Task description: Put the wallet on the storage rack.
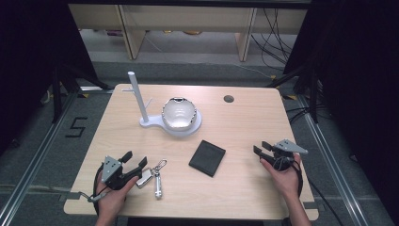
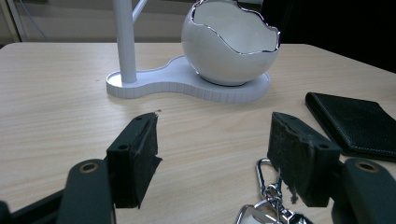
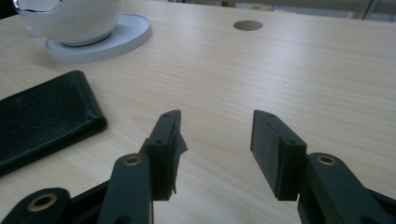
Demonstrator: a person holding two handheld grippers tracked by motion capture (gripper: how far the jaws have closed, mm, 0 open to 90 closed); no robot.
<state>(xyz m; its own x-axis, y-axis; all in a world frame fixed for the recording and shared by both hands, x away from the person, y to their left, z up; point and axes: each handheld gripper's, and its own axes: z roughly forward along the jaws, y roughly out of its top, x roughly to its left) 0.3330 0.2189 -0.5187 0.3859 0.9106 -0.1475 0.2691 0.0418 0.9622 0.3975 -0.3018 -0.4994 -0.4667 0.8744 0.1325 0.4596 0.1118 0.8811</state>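
- Here your left gripper (image 1: 134,162) sits at the near left of the pale wooden table (image 1: 244,122), jaws spread wide with nothing between them; its right jaw rests just beside the silver key bunch with its carabiner clip (image 1: 154,177).
- In the left gripper view the key bunch's clip and chain (image 2: 270,196) lie at the foot of the right-hand jaw, outside the gap.
- Your right gripper (image 1: 261,149) rests at the near right, jaws likewise apart and empty, well clear of the flat black leather wallet (image 1: 207,157) lying mid-table.
- Far left stands the white stand with upright peg and egg-shaped bowl (image 1: 179,113), apparently empty.
- Judged step: the approach to the keys; no grasp is made yet.
- Next move, by that judgement: shift the left gripper rightward to straddle the bunch, then close.
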